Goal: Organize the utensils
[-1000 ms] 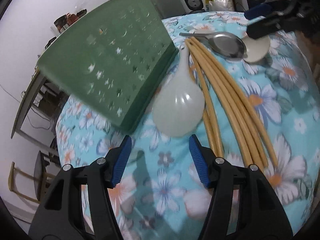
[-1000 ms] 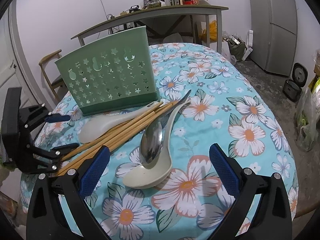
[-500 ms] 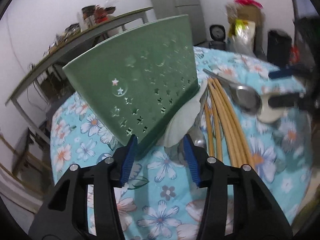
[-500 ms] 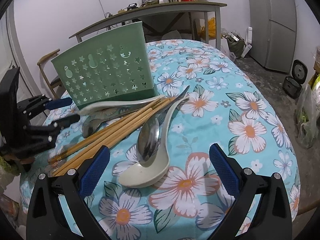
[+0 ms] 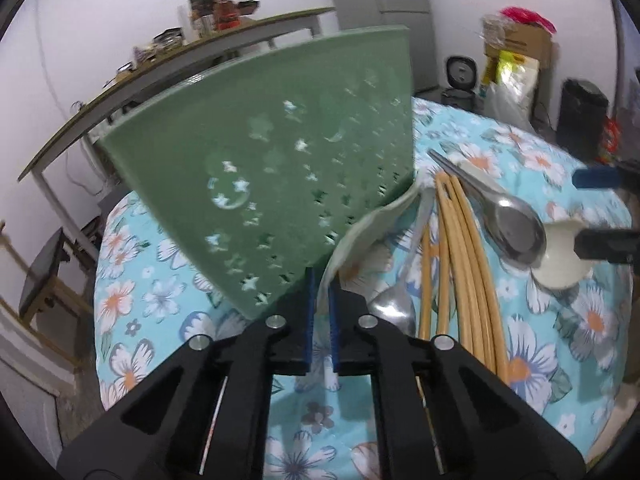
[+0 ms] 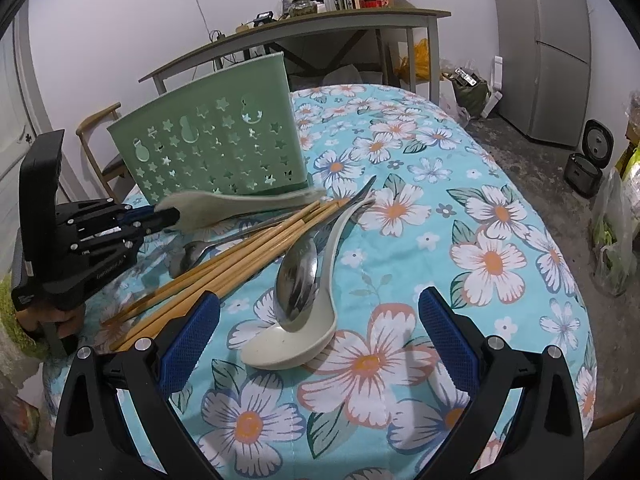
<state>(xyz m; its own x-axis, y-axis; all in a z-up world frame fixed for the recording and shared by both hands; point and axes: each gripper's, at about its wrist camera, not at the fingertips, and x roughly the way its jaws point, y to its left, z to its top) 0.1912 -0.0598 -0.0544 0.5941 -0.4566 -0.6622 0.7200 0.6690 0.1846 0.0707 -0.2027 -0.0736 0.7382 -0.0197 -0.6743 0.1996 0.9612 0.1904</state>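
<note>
My left gripper (image 5: 323, 304) is shut on the bowl of a pale green ceramic spoon (image 5: 368, 228), lifted off the cloth; it also shows in the right wrist view (image 6: 240, 206), held beside the green perforated utensil holder (image 6: 216, 148) (image 5: 280, 184). Bamboo chopsticks (image 6: 240, 252) (image 5: 460, 264) lie on the table. A metal spoon (image 6: 298, 280) rests in a white ceramic spoon (image 6: 304, 336). Another metal spoon (image 5: 394, 304) lies under the lifted one. My right gripper (image 6: 316, 340) is open, just above the white spoon.
The round table has a turquoise floral cloth (image 6: 460, 240). A wooden chair (image 6: 100, 136) stands behind the holder. A long side table (image 6: 320, 28) with bottles and a fridge (image 6: 548, 40) are at the back. A rice cooker (image 6: 592, 156) sits on the floor.
My left gripper closed on the pale green spoon and lifted its bowl off the table next to the holder. My right gripper stayed open over the white spoon.
</note>
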